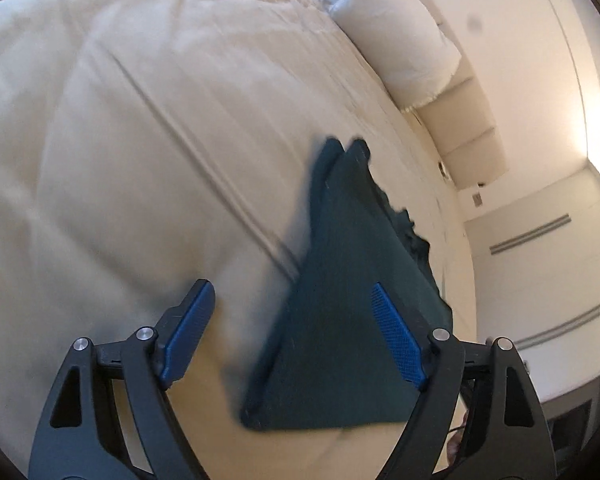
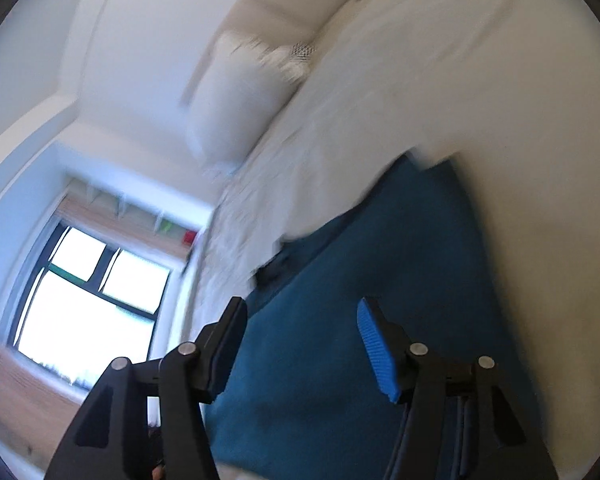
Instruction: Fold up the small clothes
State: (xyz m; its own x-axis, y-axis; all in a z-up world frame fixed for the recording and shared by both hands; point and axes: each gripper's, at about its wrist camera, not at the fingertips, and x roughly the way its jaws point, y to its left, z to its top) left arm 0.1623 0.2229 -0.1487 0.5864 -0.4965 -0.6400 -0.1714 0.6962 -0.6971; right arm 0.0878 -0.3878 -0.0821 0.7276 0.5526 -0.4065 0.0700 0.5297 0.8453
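A dark teal garment [image 1: 340, 312] lies on the cream bed cover [image 1: 140, 140], narrowing toward the pillows. My left gripper [image 1: 292, 292] is open above its near part, empty, its right finger over the cloth and its left finger over bare cover. In the right wrist view the same garment [image 2: 360, 300] spreads under my right gripper [image 2: 302, 312], which is open and empty, both fingers over the cloth. This view is blurred by motion.
White pillows [image 1: 400, 40] rest against a padded headboard [image 1: 468, 128] at the far end of the bed. A window [image 2: 88, 304] and a wooden shelf show left in the right wrist view. A wall with grey handles [image 1: 532, 232] stands at the right.
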